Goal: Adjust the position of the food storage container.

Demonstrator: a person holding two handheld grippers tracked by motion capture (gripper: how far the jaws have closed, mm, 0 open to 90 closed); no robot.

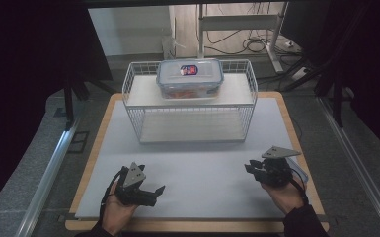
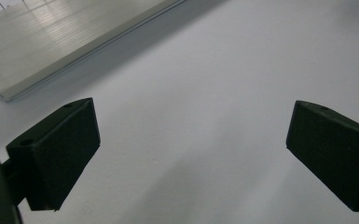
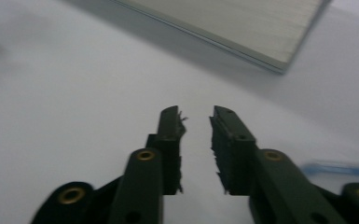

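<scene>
A white wire rack point(image 1: 190, 101) stands at the far middle of the bench point(image 1: 202, 173). On the rack's top shelf sits a clear box point(image 1: 190, 78) with a blue-rimmed lid. Well short of the rack, at its near left, the left gripper point(image 1: 153, 193) rests low over the bench with its fingers point(image 2: 60, 154) spread wide, empty. At the rack's near right, the right gripper point(image 1: 250, 168) has fingers point(image 3: 231, 149) set narrowly apart, holding nothing.
</scene>
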